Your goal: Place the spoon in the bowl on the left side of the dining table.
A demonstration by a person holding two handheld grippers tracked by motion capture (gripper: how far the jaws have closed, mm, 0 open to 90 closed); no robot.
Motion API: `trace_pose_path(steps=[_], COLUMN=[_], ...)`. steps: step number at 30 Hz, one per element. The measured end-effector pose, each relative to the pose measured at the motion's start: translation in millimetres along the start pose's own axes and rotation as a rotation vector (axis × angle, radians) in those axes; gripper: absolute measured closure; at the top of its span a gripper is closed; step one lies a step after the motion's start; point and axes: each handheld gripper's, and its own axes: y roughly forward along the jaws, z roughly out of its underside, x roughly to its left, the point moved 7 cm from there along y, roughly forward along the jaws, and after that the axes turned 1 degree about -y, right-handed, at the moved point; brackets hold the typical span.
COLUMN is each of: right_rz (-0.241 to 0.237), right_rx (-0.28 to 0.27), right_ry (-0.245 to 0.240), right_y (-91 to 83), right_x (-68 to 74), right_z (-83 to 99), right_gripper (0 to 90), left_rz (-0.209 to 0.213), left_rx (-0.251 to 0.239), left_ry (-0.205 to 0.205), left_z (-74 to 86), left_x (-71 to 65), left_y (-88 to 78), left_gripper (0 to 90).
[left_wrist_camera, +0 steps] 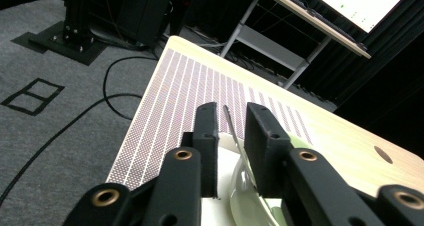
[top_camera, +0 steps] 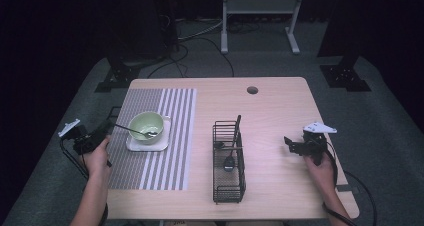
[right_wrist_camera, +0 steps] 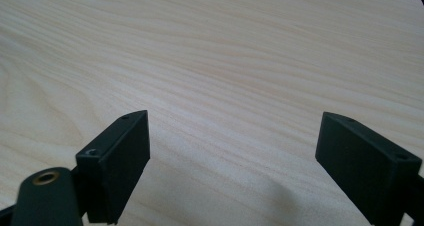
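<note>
The left gripper [top_camera: 102, 133] sits at the near-left edge of the table [top_camera: 280, 106], pointing right toward the pale green bowl [top_camera: 146, 126]. A spoon [top_camera: 131, 130] lies in that bowl, its scoop down inside and its thin handle sticking out over the rim to the left. In the left gripper view the handle [left_wrist_camera: 230, 123] runs up through the gap between the two black jaws, which stand a little apart; I see no pad pressing on the metal, so I read the grip as let go (though the gap is narrow, and a light touch on one side cannot be ruled out). The bowl rests on a small white square plate [top_camera: 134, 146], itself on a striped placemat [top_camera: 170, 136].

The right gripper [top_camera: 295, 145] hovers over bare wood at the right, jaws spread wide with nothing between them. Between the two hands stands a black wire rack [top_camera: 220, 186] with a dark ladle [top_camera: 231, 156] in it.

The risk, I think, lies in pulling the left gripper away. The handle is close to both pads, so a sideways or twisting retreat could catch it, flip the spoon out, or drag the light bowl off its plate. A straight pull back along the handle looks safest.
</note>
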Motion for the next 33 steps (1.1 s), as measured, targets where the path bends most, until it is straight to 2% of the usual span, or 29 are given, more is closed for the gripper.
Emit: trace_pose_path(steps=[4,16,26,33], right_rz=[-0.004,-0.015,0.011,0.012], right_rx=[0.000,-0.001,0.007,0.003], right_ry=[0.007,0.014,-0.009,-0.001], right_y=[-0.2,-0.3,0.4,0.2], right_x=[-0.4,-0.4,0.9,0.2], right_z=[0.1,0.1,0.3,0.1], right_gripper=[13.1,13.1,13.1,13.1], left_rz=[0.012,0.006,0.023,0.027], left_rx=[0.004,0.013,0.031,0.044], left_ry=[-0.003,0.004,0.022,0.024], left_z=[2.3,9.3,17.8,25.6], left_x=[-1.0,2.8,5.7,9.7], left_y=[-0.6,-12.1,-21.6,-28.1], left_gripper=[72.6,61.1,53.5,51.2])
